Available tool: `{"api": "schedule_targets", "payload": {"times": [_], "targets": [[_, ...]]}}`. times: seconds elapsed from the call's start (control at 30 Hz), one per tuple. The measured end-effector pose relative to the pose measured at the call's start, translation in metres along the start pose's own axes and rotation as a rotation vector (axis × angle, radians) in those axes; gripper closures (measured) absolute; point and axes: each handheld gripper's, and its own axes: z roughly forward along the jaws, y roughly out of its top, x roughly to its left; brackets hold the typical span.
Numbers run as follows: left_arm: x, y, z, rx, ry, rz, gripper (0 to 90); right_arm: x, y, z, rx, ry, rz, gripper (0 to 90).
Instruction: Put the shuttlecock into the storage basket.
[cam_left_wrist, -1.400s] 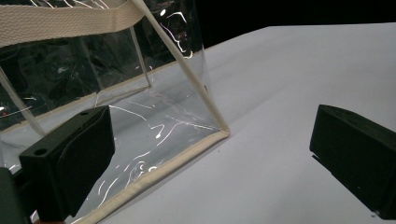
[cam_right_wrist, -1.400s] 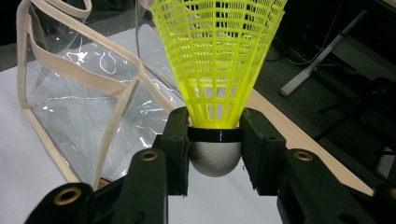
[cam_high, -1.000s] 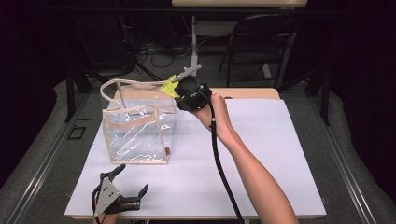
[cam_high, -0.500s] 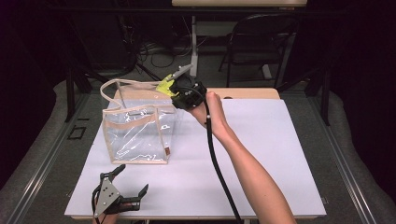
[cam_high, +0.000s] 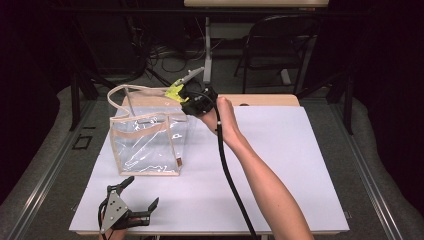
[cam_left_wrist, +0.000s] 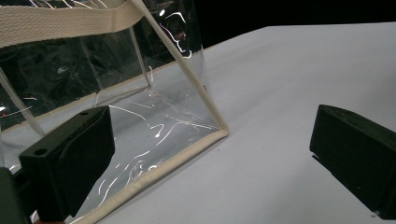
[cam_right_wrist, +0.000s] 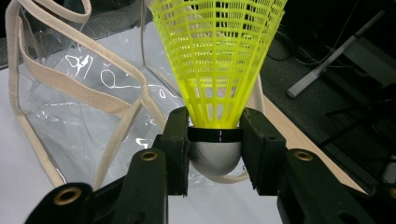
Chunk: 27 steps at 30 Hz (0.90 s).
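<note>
Yellow: one shuttlecock (cam_right_wrist: 216, 60); one clear bag (cam_high: 147, 142)

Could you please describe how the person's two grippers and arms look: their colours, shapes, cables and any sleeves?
Both tools are black with two blocky jaws. The left gripper carries a grey three-cornered plate on top. The right gripper has round brass-coloured eyelets on its jaw arms, and a thick black cable trails from it along the forearm. The right forearm is bare, with no sleeve in view.
</note>
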Motion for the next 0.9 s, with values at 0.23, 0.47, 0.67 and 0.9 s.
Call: {"api": "schedule_targets", "payload": {"times": [0.23, 0.47, 0.67, 0.9], "targets": [[0.0, 0.0, 0.0, 0.0, 0.0, 0.001, 0.1, -0.002, 0.002, 0.008, 0.008, -0.004, -0.006, 64.3], [0.001, 0.0, -0.001, 0.0, 0.0, 0.002, 0.1, -0.004, 0.003, 0.016, 0.012, -0.006, -0.035, 64.3], [0.0, 0.0, -0.001, -0.001, 0.0, 0.001, 0.1, -0.006, 0.003, 0.023, 0.017, 0.002, -0.055, 64.3], [0.001, -0.001, -0.001, -0.002, 0.001, -0.004, 0.1, -0.007, 0.004, 0.031, 0.025, 0.008, -0.068, 64.2]]}}
